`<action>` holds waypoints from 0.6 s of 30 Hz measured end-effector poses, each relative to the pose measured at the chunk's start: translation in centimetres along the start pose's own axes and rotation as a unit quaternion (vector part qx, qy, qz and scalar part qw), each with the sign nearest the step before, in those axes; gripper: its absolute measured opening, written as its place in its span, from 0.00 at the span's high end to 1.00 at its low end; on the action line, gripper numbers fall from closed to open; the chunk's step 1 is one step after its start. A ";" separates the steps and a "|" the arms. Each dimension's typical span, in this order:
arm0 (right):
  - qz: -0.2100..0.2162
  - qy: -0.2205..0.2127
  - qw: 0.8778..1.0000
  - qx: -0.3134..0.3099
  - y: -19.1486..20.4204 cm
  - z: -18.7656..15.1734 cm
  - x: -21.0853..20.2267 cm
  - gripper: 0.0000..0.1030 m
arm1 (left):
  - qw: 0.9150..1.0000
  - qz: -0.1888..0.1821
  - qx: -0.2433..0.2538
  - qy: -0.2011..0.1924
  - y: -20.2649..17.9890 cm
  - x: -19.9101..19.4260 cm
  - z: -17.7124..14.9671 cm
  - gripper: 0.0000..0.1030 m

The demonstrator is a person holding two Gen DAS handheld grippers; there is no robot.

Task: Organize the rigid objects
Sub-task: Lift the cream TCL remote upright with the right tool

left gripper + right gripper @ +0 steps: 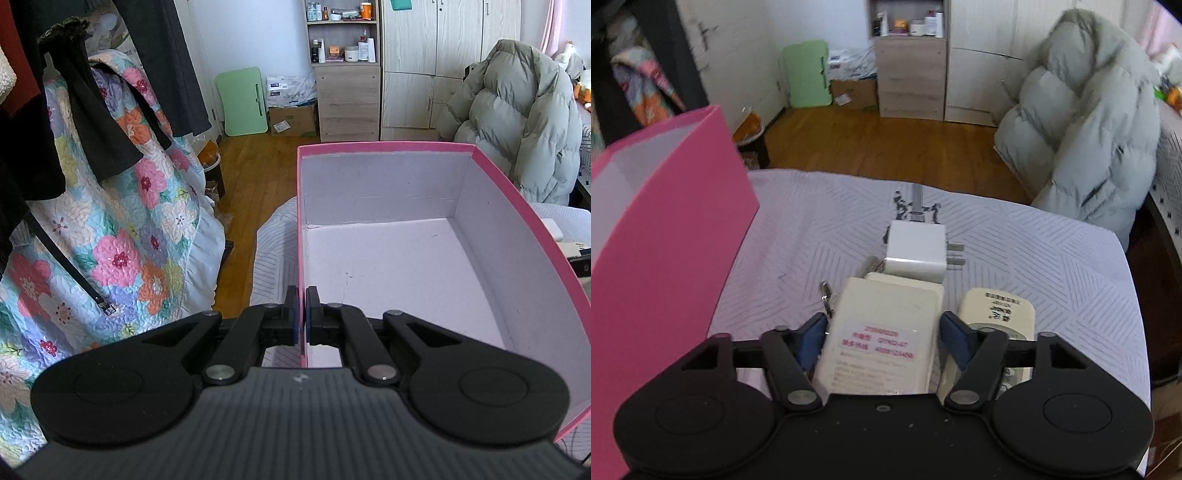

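Observation:
A pink box (406, 258) with a white, empty inside sits on the quilted table cover. My left gripper (302, 314) is shut on the box's near left wall, one finger inside and one outside. In the right wrist view the box (665, 236) stands at the left. My right gripper (882, 332) is open, its blue pads on either side of a cream rectangular device with a pink-lettered label (882, 332); whether they touch it I cannot tell. A cream remote control (997, 317) lies just right of it. A white plug adapter (916, 251) lies beyond, and a small key (825, 291) lies to the left.
The table cover (1034, 258) is pale with grey stripes. A grey puffer coat (1089, 129) hangs at the right. A floral quilt (122, 229) and dark clothes hang at the left. A wooden cabinet (349, 99) and a green board (242, 101) stand across the floor.

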State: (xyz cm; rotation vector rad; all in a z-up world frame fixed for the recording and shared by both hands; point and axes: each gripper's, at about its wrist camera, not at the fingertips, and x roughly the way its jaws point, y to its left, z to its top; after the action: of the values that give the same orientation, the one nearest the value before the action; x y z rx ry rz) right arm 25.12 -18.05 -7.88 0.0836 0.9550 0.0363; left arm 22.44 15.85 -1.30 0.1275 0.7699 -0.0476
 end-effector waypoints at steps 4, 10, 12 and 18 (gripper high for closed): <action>0.037 -0.010 0.999 0.039 -1.3 -0.1 -1.3 0.38 | 1.000 -0.002 -0.001 0.001 0.0 0.0 -0.1 0.97; 0.050 -0.045 0.997 0.047 -1.3 -0.5 -3.8 0.38 | 1.000 -0.003 0.000 0.001 0.1 0.0 -0.1 0.97; 0.053 -0.056 0.996 0.047 -1.3 -0.5 -4.7 0.38 | 1.000 0.000 0.004 0.001 -0.1 0.0 -0.2 0.97; 0.064 -0.049 0.996 0.049 -1.8 -0.5 -4.3 0.38 | 1.000 -0.005 -0.003 0.003 0.2 -0.1 0.0 0.97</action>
State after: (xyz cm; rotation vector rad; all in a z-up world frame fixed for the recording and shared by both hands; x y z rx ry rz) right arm 22.22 -20.11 -4.82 0.2348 0.8522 0.1027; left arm 22.41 16.09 -1.19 0.1187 0.7758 -0.0543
